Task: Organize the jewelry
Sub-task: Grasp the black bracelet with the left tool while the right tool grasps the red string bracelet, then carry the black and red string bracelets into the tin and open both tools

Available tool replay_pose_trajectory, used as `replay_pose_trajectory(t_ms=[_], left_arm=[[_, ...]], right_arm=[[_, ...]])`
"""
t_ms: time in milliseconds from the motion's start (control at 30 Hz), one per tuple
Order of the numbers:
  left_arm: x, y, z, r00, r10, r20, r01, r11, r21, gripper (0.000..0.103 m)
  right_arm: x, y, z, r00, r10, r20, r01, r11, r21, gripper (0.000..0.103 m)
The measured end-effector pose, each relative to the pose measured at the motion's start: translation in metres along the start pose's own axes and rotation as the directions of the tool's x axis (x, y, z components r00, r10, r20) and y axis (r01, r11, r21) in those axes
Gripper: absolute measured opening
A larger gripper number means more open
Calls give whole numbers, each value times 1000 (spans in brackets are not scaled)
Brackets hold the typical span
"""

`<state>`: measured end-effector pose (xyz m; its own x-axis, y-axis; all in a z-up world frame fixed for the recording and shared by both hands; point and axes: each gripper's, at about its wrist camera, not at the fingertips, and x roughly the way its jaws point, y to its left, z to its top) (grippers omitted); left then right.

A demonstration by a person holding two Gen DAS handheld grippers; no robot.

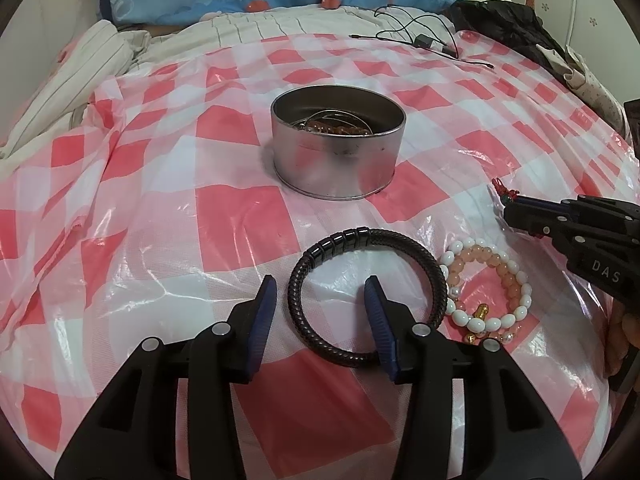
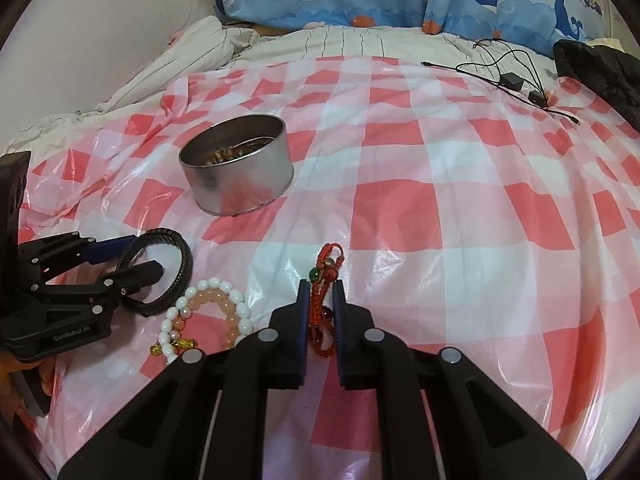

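Left wrist view showed the bed's checked sheet (image 1: 120, 208) with the tin (image 1: 338, 152) at twelve o'clock. My left gripper (image 1: 320, 320) was half open, its jaws straddling the black bracelet's (image 1: 366, 292) near-left arc. My right gripper (image 2: 322, 324) was nipped on the red cord charm (image 2: 326, 276), which ran lengthwise toward twelve.

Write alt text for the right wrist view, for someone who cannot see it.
The right tool pinches a red woven cord bracelet on a pink checked plastic sheet. To its left lie bead bracelets; a round metal tin sits farther back.
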<state>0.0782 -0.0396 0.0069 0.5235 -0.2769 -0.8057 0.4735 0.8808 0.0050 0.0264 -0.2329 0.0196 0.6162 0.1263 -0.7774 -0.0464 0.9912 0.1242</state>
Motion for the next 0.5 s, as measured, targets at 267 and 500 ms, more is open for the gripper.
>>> replay_pose_trajectory(t_ms=[267,500], left_arm=[[-1,1,0,1000,3,-1,-3,1000,-2,17],[-16,10,4,996,-77,46,80,995,-62,7]], right_arm=[[10,11,-4,998,-37,-44,34,997,-73,47],[-8,-3,-1,998,54,35,-55,998,22,13]])
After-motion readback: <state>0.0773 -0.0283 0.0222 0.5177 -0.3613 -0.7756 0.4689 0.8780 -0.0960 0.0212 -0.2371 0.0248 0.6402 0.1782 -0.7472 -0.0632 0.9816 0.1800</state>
